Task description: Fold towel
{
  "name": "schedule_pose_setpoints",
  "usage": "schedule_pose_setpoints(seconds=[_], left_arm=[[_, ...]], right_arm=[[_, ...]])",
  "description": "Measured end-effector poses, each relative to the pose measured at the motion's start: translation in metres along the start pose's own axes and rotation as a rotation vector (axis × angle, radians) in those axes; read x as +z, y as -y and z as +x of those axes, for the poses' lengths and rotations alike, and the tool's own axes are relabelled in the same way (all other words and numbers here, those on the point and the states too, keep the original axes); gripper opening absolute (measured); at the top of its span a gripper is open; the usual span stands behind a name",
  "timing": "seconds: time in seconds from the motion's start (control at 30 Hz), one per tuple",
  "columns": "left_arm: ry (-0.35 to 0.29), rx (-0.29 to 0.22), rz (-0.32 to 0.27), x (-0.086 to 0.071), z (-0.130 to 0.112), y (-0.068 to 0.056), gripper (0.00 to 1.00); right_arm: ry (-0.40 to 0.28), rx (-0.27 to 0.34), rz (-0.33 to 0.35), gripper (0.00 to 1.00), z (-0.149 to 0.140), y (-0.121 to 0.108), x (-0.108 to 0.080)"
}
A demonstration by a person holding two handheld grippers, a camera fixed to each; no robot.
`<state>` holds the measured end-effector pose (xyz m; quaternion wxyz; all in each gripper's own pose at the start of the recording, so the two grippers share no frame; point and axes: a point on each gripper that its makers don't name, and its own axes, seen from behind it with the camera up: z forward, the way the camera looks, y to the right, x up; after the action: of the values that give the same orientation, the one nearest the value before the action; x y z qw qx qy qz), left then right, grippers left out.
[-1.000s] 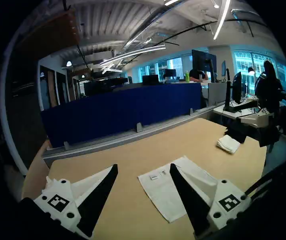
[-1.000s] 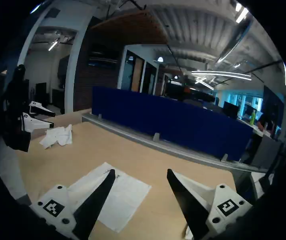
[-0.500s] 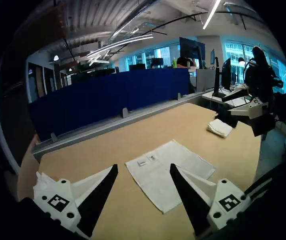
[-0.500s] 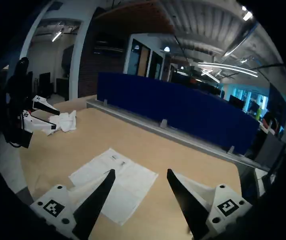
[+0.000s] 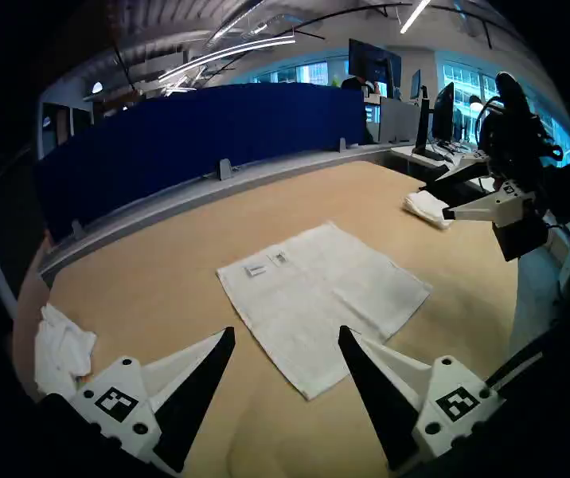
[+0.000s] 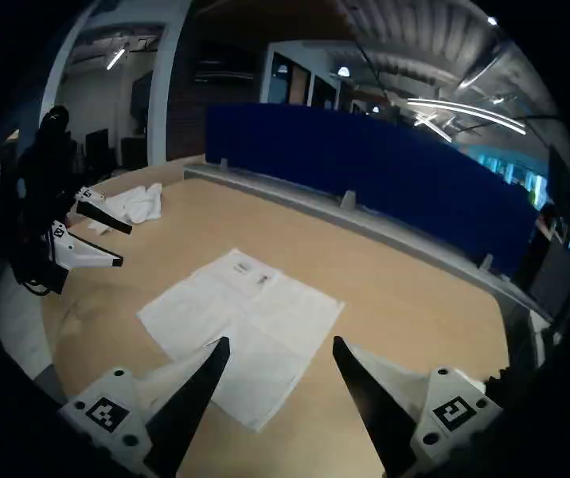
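Left gripper view: the left claw (image 5: pixel 285 330) partly hides the towel (image 5: pixel 317 279).

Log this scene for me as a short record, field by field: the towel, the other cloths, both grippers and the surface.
Towel: white towel, spread flat, unfolded, tags near its far edge
Surface: tan table
Left gripper: open, empty, near the towel's front edge
Right gripper: open, empty, near the towel's front edge
Other cloths: crumpled cloth far left; folded cloth far right
Fold: not begun
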<state>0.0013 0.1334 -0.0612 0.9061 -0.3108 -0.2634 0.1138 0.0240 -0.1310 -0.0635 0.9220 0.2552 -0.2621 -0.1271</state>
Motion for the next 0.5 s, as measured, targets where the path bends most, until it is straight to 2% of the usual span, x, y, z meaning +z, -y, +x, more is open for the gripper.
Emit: schedule_pose_setpoints(seconds=[0.3,0.5], left_arm=[[0.101,-0.011,-0.027,0.029,-0.057,-0.019,0.97],[0.154,-0.029,-0.052,0.039,-0.079,-0.026,0.97]], right_arm=[[0.105,0.032,0.036,1.0,-0.064,0.012,0.025],[0.167,0.03,0.054,1.0,-0.095,0.019,0.031]])
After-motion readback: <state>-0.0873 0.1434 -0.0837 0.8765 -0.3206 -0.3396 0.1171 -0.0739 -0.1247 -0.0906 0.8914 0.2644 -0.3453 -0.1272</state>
